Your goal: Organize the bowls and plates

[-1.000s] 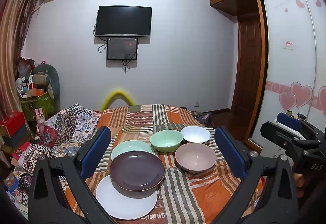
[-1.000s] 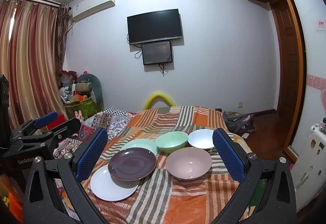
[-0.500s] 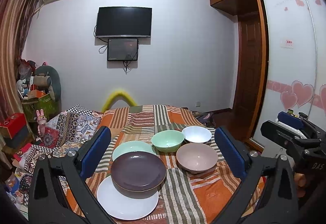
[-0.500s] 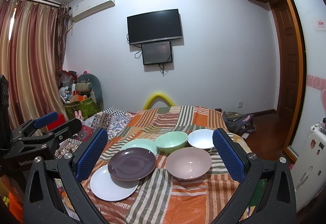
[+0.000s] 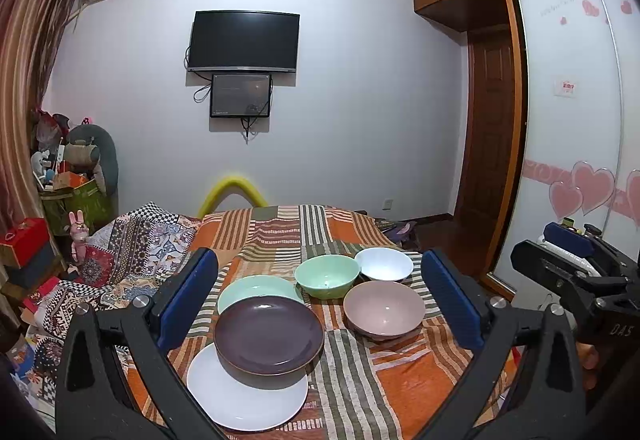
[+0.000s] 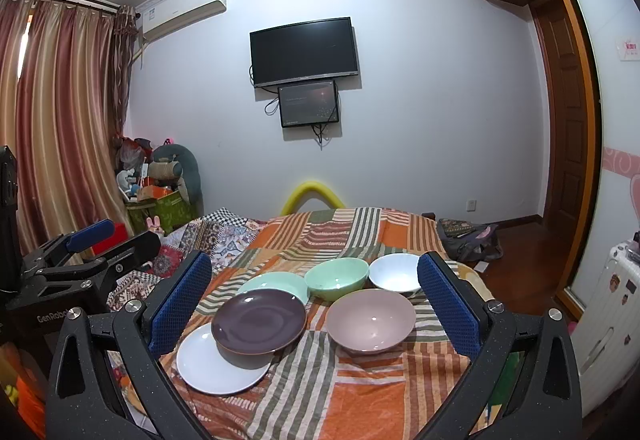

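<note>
On the striped cloth lie three plates: a white plate (image 5: pixel 244 396) nearest, a dark purple plate (image 5: pixel 268 332) overlapping it, and a pale green plate (image 5: pixel 256 286) behind. Three bowls stand to their right: a pink bowl (image 5: pixel 384 310), a green bowl (image 5: pixel 326 274) and a white bowl (image 5: pixel 384 264). The same set shows in the right wrist view, with the purple plate (image 6: pixel 258 320) and the pink bowl (image 6: pixel 370 318). My left gripper (image 5: pixel 320 300) is open and empty, held back above the dishes. My right gripper (image 6: pixel 314 298) is open and empty too.
The striped orange cloth (image 5: pixel 400 380) covers a table or bed. A patterned quilt (image 5: pixel 132 240) lies to the left, with boxes and toys (image 5: pixel 64 184) beyond. A yellow foam arch (image 5: pixel 232 188) stands behind. A wardrobe (image 5: pixel 568 120) is on the right.
Both grippers stay open. The left wrist view has shifted very slightly, with the dishes drifting a little to the right. Nothing on the cloth has moved.
</note>
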